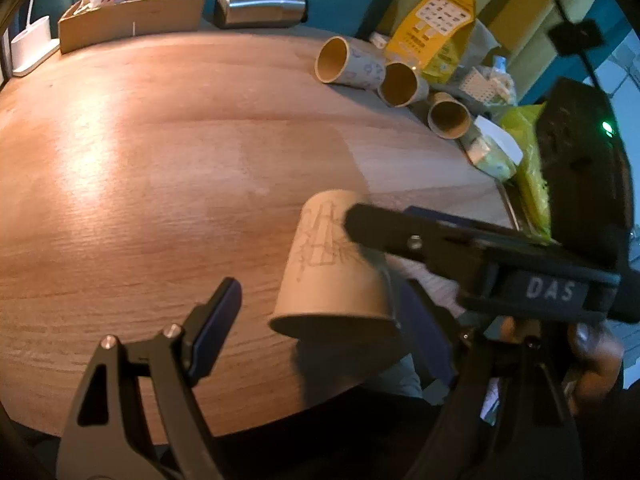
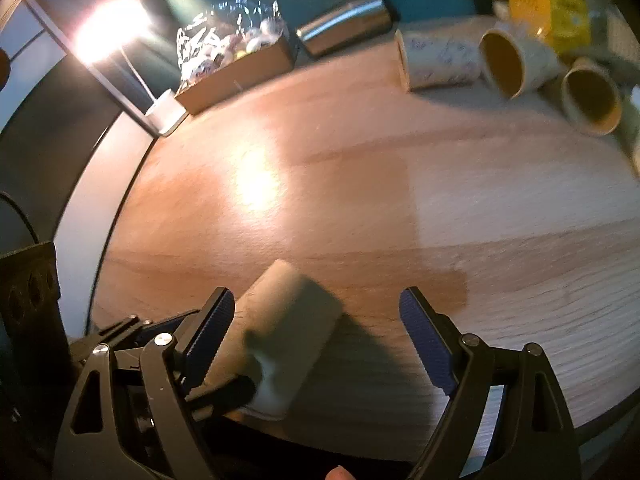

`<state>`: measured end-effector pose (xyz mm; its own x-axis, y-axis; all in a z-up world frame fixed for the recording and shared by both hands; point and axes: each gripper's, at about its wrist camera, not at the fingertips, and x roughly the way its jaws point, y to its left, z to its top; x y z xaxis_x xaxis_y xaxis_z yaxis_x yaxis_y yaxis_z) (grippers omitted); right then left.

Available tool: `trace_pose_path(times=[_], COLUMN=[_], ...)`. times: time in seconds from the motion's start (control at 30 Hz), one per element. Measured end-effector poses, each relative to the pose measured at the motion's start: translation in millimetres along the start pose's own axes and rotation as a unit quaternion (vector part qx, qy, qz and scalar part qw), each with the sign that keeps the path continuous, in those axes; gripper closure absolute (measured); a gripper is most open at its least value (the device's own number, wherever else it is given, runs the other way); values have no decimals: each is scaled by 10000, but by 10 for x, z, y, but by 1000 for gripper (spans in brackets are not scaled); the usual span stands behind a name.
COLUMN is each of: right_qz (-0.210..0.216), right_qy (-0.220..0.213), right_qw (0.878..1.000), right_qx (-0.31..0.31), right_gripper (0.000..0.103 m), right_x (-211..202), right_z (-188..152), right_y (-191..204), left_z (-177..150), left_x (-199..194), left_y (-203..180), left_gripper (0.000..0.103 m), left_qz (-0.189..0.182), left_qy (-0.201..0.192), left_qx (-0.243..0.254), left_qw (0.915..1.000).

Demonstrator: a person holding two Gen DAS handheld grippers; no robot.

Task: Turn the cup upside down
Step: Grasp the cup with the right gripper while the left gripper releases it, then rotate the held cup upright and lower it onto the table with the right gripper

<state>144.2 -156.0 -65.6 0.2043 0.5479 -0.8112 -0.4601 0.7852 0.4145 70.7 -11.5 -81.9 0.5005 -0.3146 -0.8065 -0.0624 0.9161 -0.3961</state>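
A tan paper cup (image 1: 332, 268) with a line drawing stands upside down, rim down, near the front edge of the wooden table (image 1: 160, 160). My left gripper (image 1: 316, 336) is open with the cup between its fingers, not clamped. My right gripper (image 2: 316, 328) is open too; its finger (image 1: 400, 228) reaches in from the right and lies against the cup's side. In the right wrist view the cup (image 2: 280, 332) appears blurred, next to the left finger (image 2: 208, 328).
Three paper cups (image 1: 348, 66) (image 1: 402, 84) (image 1: 448, 114) lie on their sides at the back right. A yellow bag (image 1: 436, 28), a steel tumbler (image 1: 260, 6), a cardboard tray of trinkets (image 1: 132, 16) and green packets (image 1: 528, 160) line the far edge.
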Motion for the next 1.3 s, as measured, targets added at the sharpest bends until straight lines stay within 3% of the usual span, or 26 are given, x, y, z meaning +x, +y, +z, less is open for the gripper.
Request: trace_pose_path(times=[0.4,0.7,1.07,1.3], right_qz=[270,257,-34,-700], right_qy=[584,548,-77,-987], right_qw=[9969,9977,10000,9899], right_qx=[462,309,-52,-743], right_gripper=[28,36,38,38], right_x=[341,382,206,-18], right_z=[96,157,202,146], right_y=[16,79,154,287], left_z=[-20,-40,-129,-210], left_x=[34,-32,-175,-273], left_y=[59,109,142,279], left_gripper=[20,20,20,20], left_qz=[-376,-384,-223,-23], left_qy=[108,16,-167,-349], left_qx=[95,109,57,-71], left_qw=[9992,9992,9996,9994])
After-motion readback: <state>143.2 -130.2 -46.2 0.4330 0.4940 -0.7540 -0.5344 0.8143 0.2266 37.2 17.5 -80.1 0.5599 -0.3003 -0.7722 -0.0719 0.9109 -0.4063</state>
